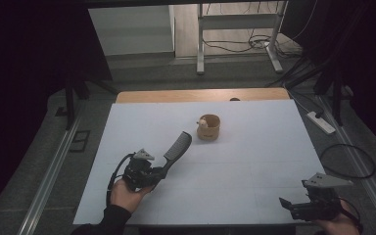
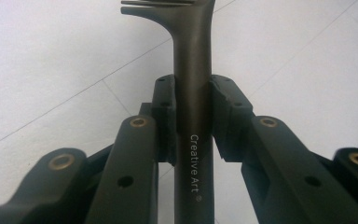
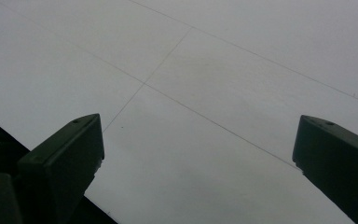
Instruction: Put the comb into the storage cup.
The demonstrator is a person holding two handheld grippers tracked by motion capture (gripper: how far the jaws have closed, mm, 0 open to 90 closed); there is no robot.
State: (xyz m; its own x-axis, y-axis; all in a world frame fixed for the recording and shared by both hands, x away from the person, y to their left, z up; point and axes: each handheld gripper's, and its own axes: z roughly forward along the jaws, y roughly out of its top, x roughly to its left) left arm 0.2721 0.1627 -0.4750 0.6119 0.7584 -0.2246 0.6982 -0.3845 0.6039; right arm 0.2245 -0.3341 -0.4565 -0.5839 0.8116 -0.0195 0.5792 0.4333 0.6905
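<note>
Left hand-held gripper [image 2: 192, 116] clamps the comb [image 1: 176, 148] handle, teeth toward one o'clock, probably clear of the tabletop [image 1: 254, 161]; right hand-held gripper [image 3: 198, 154] gapes wide.

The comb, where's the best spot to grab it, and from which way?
By its plain handle, from the handle end, in line with the comb. The handle is smooth, narrow and straight, so flat pads clamp it squarely, and the teeth stay free. The left tool grips it exactly that way.
</note>
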